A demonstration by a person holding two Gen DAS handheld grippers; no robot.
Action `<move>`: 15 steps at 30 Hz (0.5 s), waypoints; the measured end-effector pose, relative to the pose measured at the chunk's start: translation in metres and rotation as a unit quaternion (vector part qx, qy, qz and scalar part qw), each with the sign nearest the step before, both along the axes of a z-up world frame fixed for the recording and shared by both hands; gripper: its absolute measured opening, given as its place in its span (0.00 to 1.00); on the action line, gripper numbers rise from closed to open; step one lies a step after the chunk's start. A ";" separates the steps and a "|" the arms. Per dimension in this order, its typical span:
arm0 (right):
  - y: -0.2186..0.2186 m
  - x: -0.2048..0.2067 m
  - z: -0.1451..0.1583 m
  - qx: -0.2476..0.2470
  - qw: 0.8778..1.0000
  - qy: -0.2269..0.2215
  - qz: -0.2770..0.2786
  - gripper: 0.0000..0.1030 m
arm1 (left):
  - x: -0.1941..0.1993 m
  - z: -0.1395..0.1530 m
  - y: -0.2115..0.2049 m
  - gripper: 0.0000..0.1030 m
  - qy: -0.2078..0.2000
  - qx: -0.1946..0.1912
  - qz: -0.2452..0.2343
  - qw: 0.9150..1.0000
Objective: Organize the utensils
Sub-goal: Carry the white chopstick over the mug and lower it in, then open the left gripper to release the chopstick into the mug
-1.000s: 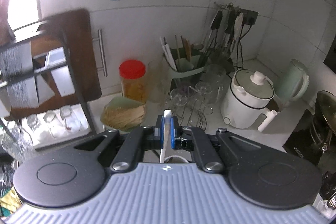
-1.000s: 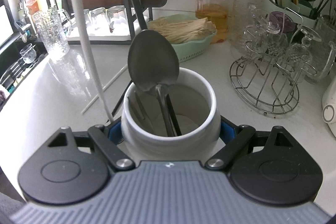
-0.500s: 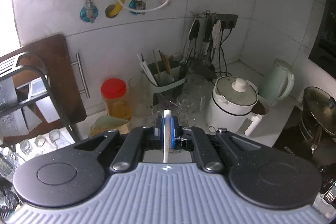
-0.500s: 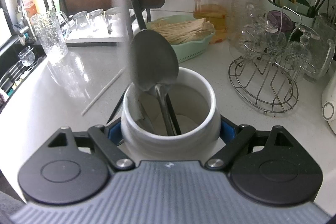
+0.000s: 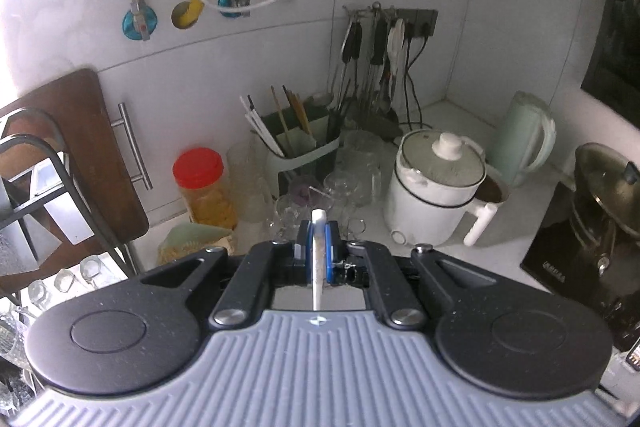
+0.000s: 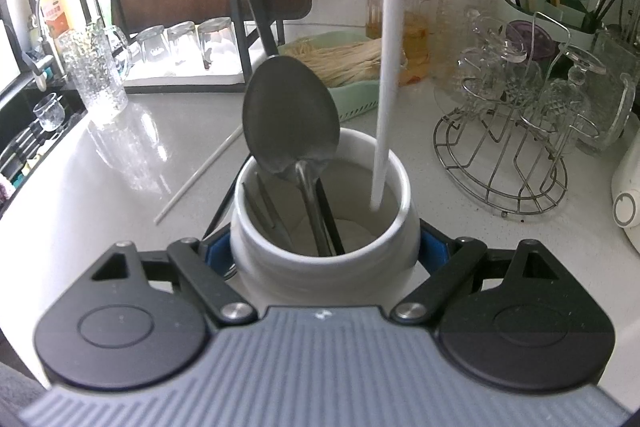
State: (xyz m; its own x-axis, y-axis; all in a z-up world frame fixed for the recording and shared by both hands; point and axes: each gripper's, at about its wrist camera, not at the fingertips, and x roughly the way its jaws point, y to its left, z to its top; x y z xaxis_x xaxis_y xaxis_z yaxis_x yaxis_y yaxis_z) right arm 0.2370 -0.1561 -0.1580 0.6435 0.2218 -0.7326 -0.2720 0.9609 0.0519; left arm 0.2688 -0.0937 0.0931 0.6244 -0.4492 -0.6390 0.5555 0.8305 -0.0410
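On the counter (image 6: 120, 187) left of the jar (image 6: 324, 251) lies a white chopstick (image 6: 200, 175). The right gripper (image 6: 324, 255) clamps the jar, which holds a spoon (image 6: 292, 123). Another chopstick (image 6: 388, 67), pinched in the left gripper (image 5: 318, 251), dips its tip inside, perhaps touching the wall.

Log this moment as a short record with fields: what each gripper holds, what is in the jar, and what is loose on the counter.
left gripper: shut on white chopstick, its lower end inside the jar mouth
right gripper: shut on white ceramic jar, clamped at both sides
jar contents: metal spoon, bowl up, plus dark slim utensils
loose on counter: one white stick left of the jar
nearby: wire glass rack, green basket, red-lidded jar
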 end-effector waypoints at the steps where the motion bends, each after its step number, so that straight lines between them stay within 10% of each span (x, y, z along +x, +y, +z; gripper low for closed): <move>1: 0.000 0.000 0.000 0.000 1.000 -0.001 -0.001 0.88 | 0.002 -0.004 0.000 0.06 0.005 0.001 0.001 1.000; 15: 0.003 0.003 0.001 -0.006 1.000 0.002 -0.007 0.88 | 0.042 -0.045 -0.007 0.06 0.147 0.028 0.000 0.989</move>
State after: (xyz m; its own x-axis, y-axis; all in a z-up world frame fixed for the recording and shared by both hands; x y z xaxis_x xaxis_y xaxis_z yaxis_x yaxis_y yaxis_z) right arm 0.2396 -0.1530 -0.1574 0.6439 0.2043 -0.7373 -0.2585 0.9651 0.0417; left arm 0.3110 -0.1003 0.0481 0.4074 -0.4075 -0.8173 0.5265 0.8360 -0.1544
